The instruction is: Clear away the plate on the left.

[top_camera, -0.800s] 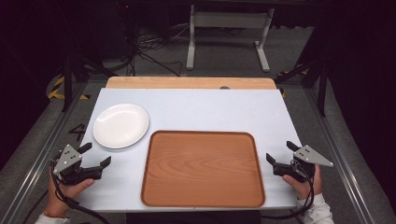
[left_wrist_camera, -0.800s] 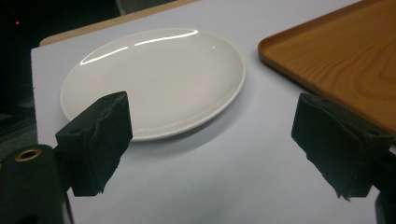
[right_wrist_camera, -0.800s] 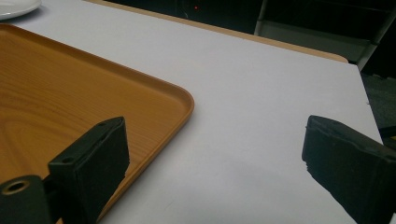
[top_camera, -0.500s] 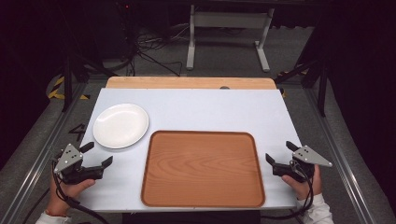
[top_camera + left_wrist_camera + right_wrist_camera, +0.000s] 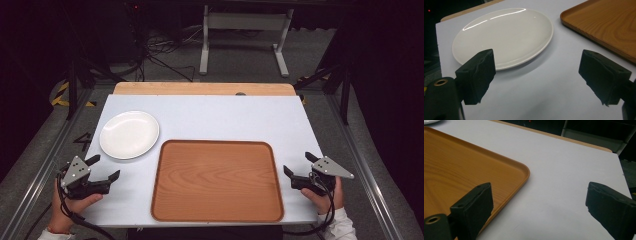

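Black jaws of the left tool (image 5: 536, 75) are seen spread wide with nothing between them, hovering low over the near left corner of the white tabletop (image 5: 225, 117). Compared with the views a moment earlier, almost nothing has shifted: the left tool (image 5: 102, 168) has been turned only slightly, and the right one has been kept where it was. The right tool (image 5: 300, 165) is likewise held wide and empty at the near right edge, its jaws (image 5: 541, 207) framing bare tabletop just beside the rounded far corner of the wooden tray (image 5: 461, 167). Just ahead of the left tool, the white plate (image 5: 504, 37) lies flat on the tabletop, apart from the jaws, its near rim closest to the left-hand jaw in the left gripper view. From above, the plate (image 5: 129, 134) is found just left of the tray (image 5: 216, 181), not touching it. Such stillness suggests that the work has not yet begun; a reach for the plate's near rim is judged the likely first step.
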`<state>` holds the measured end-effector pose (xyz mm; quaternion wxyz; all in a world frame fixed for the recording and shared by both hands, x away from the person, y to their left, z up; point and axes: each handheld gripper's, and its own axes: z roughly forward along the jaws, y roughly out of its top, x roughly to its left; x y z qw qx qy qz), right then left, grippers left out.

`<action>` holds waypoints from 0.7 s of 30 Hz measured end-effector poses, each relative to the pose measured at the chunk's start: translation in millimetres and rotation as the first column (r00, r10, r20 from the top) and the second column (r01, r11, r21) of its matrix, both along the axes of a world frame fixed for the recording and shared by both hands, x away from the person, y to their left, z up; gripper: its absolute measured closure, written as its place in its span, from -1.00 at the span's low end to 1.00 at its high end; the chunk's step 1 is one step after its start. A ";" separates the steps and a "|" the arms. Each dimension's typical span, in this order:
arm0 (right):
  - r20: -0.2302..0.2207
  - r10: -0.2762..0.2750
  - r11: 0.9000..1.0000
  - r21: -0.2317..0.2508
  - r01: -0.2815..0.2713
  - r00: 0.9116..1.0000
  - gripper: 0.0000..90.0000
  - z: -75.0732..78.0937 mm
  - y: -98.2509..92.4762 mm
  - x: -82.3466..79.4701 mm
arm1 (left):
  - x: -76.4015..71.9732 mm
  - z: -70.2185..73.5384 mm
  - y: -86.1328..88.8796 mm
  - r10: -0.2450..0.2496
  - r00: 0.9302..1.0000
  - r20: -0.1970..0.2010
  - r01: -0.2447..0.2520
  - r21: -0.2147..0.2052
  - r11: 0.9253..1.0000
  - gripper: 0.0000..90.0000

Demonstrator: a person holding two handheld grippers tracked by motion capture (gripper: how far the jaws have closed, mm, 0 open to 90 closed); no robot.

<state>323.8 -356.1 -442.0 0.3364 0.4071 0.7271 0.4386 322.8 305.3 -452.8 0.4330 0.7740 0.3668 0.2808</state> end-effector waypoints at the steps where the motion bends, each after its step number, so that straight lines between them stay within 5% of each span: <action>1: 0.000 -0.002 1.000 0.006 0.002 1.000 -0.82 0.2 -0.6 0.0 | 0.2 -0.4 -1.0 -0.003 1.000 -0.002 0.003 0.003 1.000 -0.69; 13: -0.012 0.014 1.000 -0.010 -0.014 1.000 -0.82 -1.7 2.9 1.8 | 0.2 -2.2 -13.8 0.023 1.000 0.019 -0.025 0.141 0.990 -0.66; 19: -0.018 0.012 1.000 -0.005 -0.012 1.000 -0.82 -2.6 1.8 2.6 | 6.3 -1.0 -22.2 0.047 0.998 0.041 -0.055 0.247 0.967 -0.67; 21: -0.020 0.012 1.000 -0.008 -0.012 1.000 -0.82 -3.3 2.5 3.0 | 9.3 -0.9 -27.4 0.041 0.998 0.046 -0.053 0.299 0.953 -0.67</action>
